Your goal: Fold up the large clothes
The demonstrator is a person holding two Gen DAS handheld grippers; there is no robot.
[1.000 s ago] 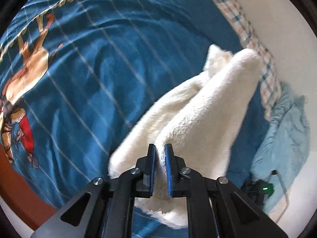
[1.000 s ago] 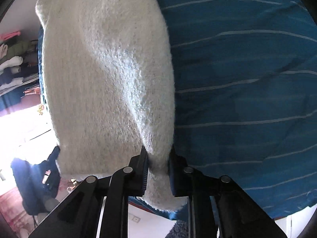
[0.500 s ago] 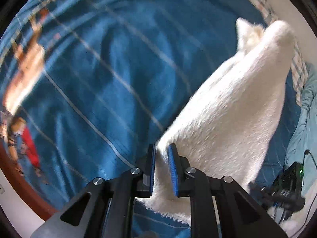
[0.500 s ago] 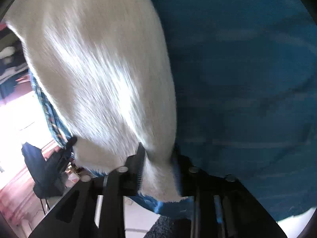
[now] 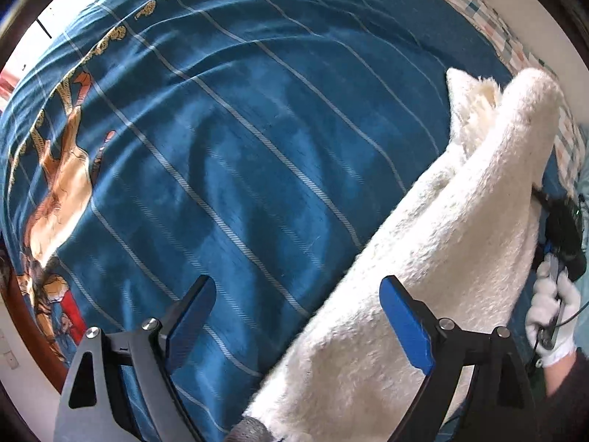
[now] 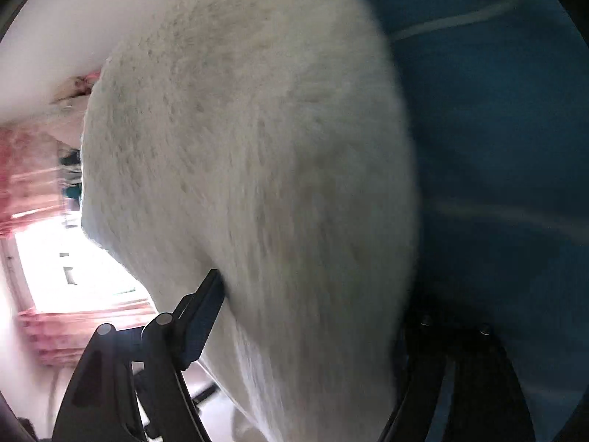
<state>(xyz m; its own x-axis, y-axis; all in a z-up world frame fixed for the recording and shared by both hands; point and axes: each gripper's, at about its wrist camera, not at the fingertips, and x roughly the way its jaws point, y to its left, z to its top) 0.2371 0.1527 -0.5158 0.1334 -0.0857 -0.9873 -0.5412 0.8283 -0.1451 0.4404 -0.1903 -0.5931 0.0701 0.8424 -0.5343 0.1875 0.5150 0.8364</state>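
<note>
Across the left wrist view, a blue striped bedspread (image 5: 257, 154) with a gold and orange print at 9 o'clock is seen covering the bed. The left gripper (image 5: 298, 324) is spread wide, its blue pads parted, with nothing clamped between them. A fluffy white garment (image 5: 441, 258) is draped from 2 o'clock down to 6 o'clock, lying against the outer side of the finger at 5 o'clock. At 3 o'clock, a white-gloved hand (image 5: 550, 316) is seen on a dark handle beside the garment. A checked cloth (image 5: 515, 40) runs along the bed edge at 1 o'clock.

From the right wrist view, blurred by motion, the same garment (image 6: 257, 184) fills the centre. The right gripper (image 6: 316, 316) is opened wide, the garment passing between its fingers. The bedspread (image 6: 497, 147) occupies 3 o'clock.
</note>
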